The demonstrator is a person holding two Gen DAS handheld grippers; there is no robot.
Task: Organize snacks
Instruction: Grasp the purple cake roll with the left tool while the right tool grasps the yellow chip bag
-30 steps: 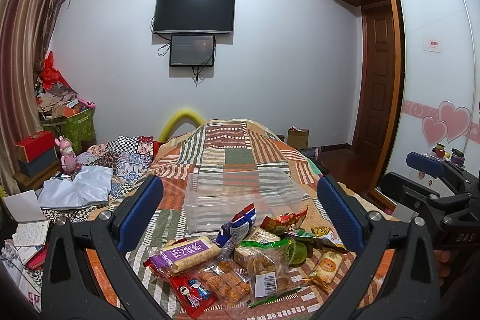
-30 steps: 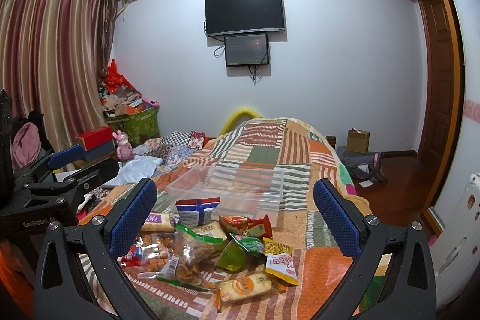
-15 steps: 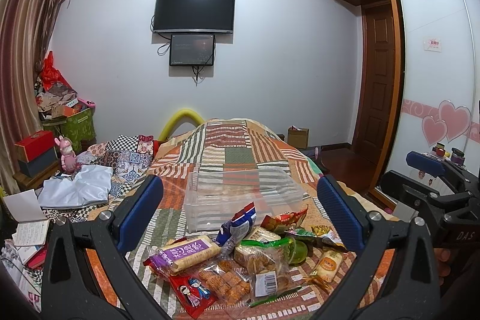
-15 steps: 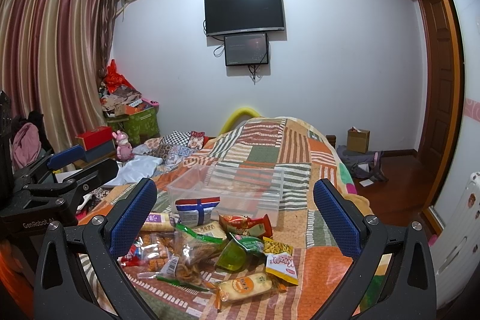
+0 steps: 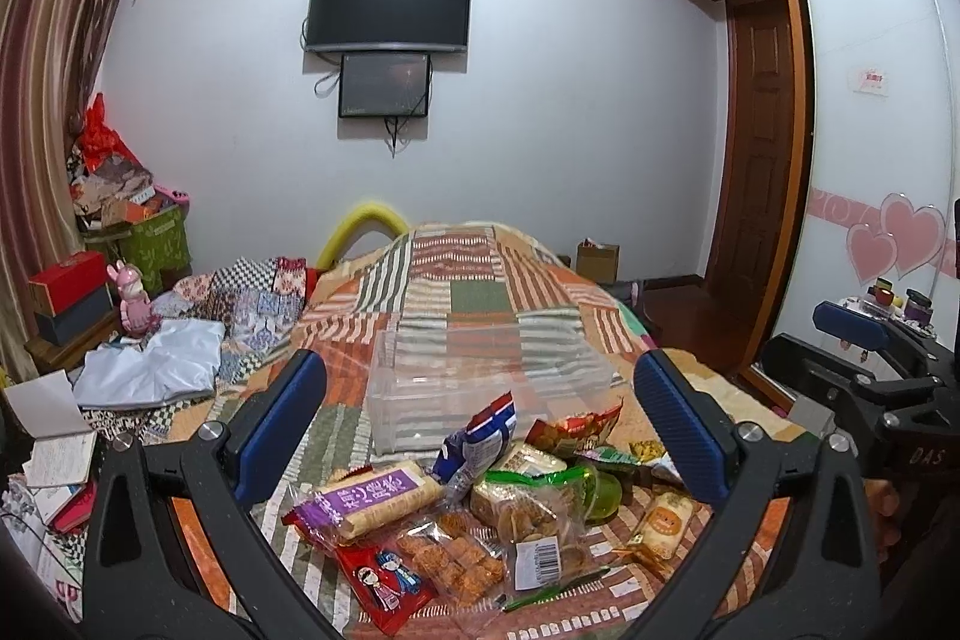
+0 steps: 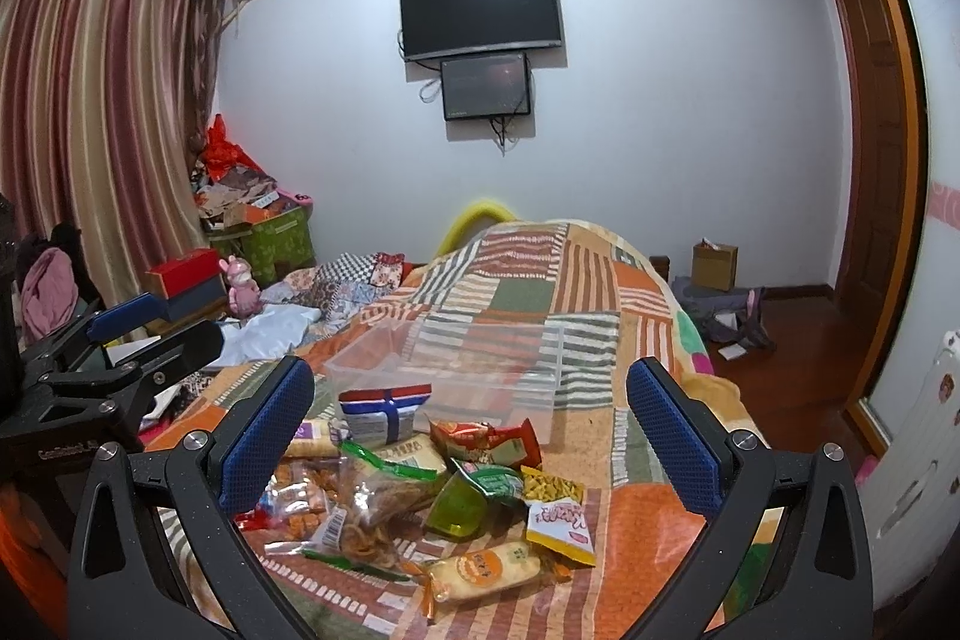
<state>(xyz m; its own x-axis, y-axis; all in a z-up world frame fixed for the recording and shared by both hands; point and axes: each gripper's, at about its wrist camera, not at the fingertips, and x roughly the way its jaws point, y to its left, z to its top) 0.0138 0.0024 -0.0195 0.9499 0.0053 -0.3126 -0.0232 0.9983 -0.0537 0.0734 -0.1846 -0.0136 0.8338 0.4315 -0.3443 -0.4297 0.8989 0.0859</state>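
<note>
Clear plastic, the storage bin (image 5: 480,388) sits on the patchwork quilt (image 5: 474,274) just beyond a heap of snack packets. My left gripper (image 5: 480,430) hangs above the near end of that heap with its blue-padded jaws spread wide and nothing between them; my right gripper (image 6: 468,430) is likewise wide apart and has hold of nothing. In the left view the closest packets are a purple-wrapped biscuit roll (image 5: 366,499), a red packet with cartoon figures (image 5: 384,580) and a clear bag of orange crackers (image 5: 456,559). A blue, white and red bag (image 6: 384,409) leans against the bin's near wall, with a red crinkled packet (image 6: 486,439) beside it. Nearer me in the right view lie a green jelly cup (image 6: 462,505), a yellow-and-red sachet (image 6: 561,517) and an orange-labelled cake packet (image 6: 486,568). The bin looks empty.
</note>
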